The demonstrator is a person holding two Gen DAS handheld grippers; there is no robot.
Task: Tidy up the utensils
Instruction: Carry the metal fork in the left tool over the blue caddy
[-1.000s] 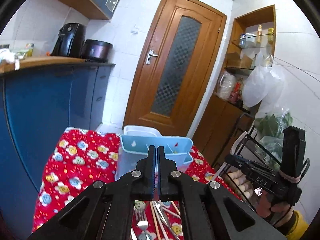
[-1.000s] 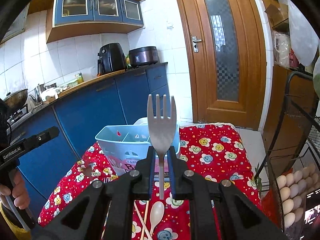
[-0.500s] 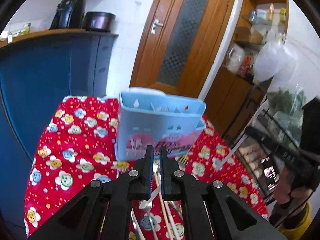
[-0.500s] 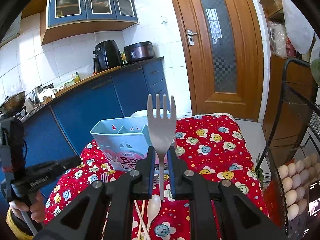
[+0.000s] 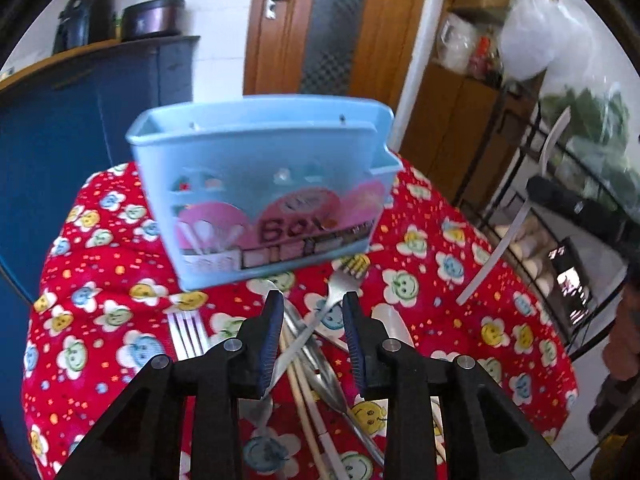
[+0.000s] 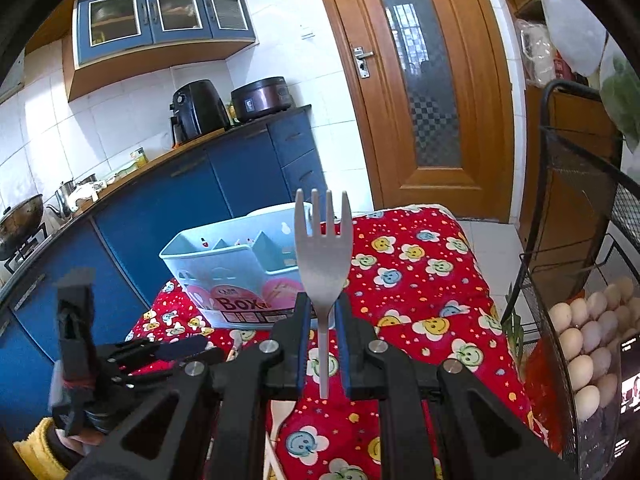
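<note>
Left wrist view, table: a red cloth (image 5: 100,312) with smiling flower faces covers the whole tabletop; it shows in the right wrist view as well.
Cabinets: blue kitchen cupboards (image 6: 200,184) run along the left under a wooden counter, with a black air fryer (image 6: 198,110) and a dark cooker (image 6: 262,98) on top.
Door: a brown wooden door (image 6: 424,92) with a frosted glass panel stands behind the table.
Rack: a black wire rack (image 6: 576,208) at the right edge holds a heap of eggs (image 6: 588,340).
Holder: a light blue utensil box (image 5: 260,188) with a pink label stands upright on the cloth at the far side of the table, its compartments open at the top.
Left gripper: the left gripper (image 5: 312,320) hangs low over the cloth with its jaws spread apart, nothing between them gripped.
Utensil pile: under the left gripper lie crossed utensils, a metal fork (image 5: 340,284) with its tines toward the box, pale chopsticks (image 5: 308,396), a white spoon (image 5: 390,324), and a second fork (image 5: 186,332) just to the left.
Right gripper: the right gripper (image 6: 322,316) pinches the neck of a grey fork (image 6: 323,252), which stands upright with tines up, in the air in front of the box and not yet in it.
</note>
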